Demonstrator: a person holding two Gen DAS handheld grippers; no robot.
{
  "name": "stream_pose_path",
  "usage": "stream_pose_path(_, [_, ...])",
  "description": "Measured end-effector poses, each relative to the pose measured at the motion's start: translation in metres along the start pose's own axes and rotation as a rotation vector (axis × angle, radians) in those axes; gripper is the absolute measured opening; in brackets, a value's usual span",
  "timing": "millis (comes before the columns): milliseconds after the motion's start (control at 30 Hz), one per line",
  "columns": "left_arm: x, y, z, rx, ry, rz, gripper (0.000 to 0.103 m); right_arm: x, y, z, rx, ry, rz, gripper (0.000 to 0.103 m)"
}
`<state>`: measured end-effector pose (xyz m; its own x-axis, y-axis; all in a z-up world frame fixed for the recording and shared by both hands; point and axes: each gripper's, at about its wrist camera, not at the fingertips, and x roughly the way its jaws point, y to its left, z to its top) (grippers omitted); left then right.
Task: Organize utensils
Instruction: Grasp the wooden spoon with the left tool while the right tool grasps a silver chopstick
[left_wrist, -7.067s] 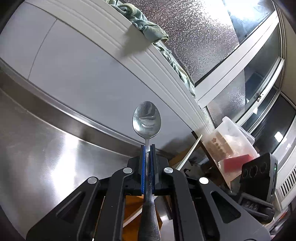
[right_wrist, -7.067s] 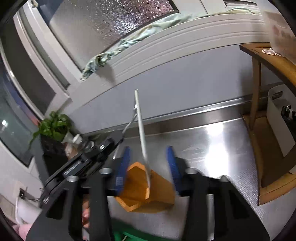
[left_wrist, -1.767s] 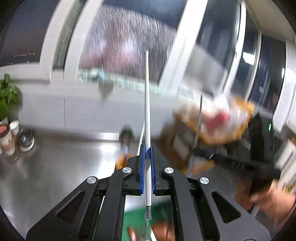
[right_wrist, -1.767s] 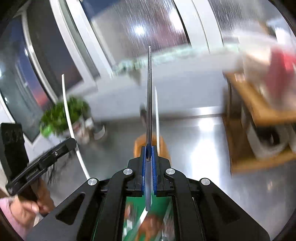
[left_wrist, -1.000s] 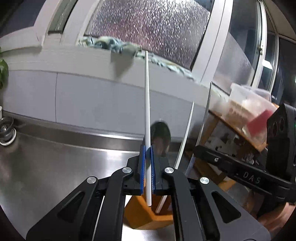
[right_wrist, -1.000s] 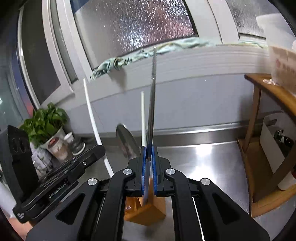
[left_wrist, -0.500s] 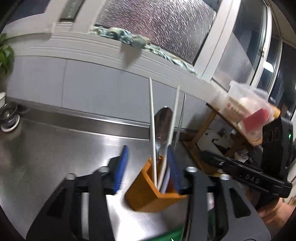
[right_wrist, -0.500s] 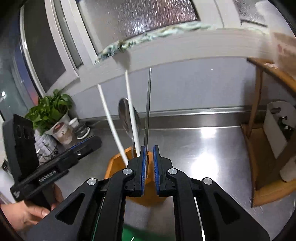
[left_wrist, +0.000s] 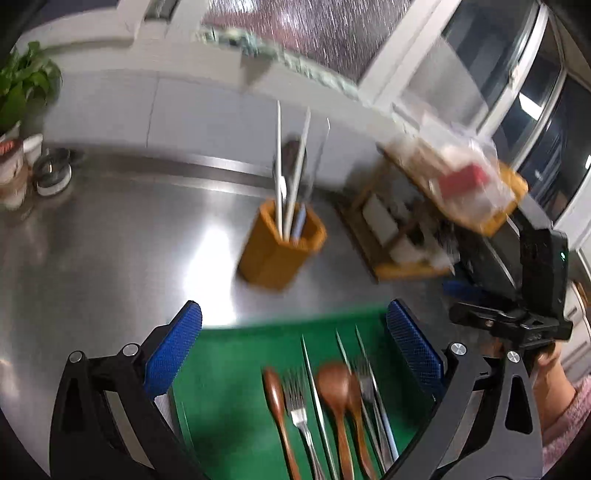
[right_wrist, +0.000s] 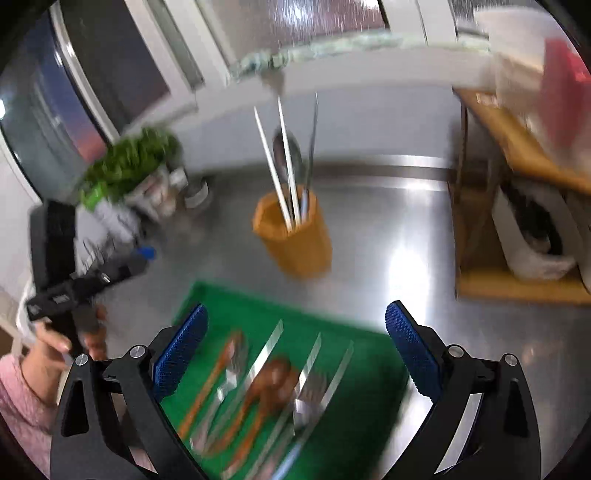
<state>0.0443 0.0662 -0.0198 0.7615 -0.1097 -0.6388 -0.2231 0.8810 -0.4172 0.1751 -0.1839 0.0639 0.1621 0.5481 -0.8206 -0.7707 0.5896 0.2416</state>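
An orange utensil holder stands on the steel counter and holds two white chopsticks, a metal spoon and a thin metal utensil; it also shows in the right wrist view. A green mat in front carries wooden spoons, forks and metal chopsticks; the mat also shows in the right wrist view. My left gripper is open and empty above the mat. My right gripper is open and empty above the mat. Both views are blurred.
A wooden rack with containers stands to the right of the holder, also seen in the right wrist view. A potted plant and small jars sit at the left. A white wall and window run behind the counter.
Both grippers have opened and let go of their utensils, which now stand in the orange holder. Both have pulled back from the holder and now hang over the green mat.
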Motion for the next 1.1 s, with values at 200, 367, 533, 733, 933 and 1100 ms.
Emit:
stream_pose_path(200, [0.023, 0.004, -0.041, -0.060, 0.335, 0.148, 0.089, 0.040, -0.009, -0.052, 0.137, 0.357, -0.046, 0.067])
stream_pose_path(367, [0.046, 0.010, -0.063, -0.138, 0.494, 0.112, 0.046, 0.067, -0.022, -0.073, 0.287, 0.481, -0.044, 0.027])
stream_pose_path(533, [0.063, 0.004, -0.077, -0.119, 0.562, 0.132, 0.027, 0.080, -0.015, -0.080, 0.318, 0.498, -0.057, 0.018])
stream_pose_path(733, [0.072, -0.002, -0.086, -0.067, 0.608, 0.189, 0.025, 0.089, -0.013, -0.082, 0.301, 0.524, -0.142, 0.017])
stream_pose_path(933, [0.081, -0.013, -0.090, -0.004, 0.632, 0.248, 0.024, 0.090, -0.012, -0.083, 0.269, 0.533, -0.169, 0.017])
stream_pose_path(1100, [0.083, -0.018, -0.089, 0.045, 0.647, 0.290, 0.024, 0.092, -0.014, -0.084, 0.314, 0.567, -0.169, 0.018])
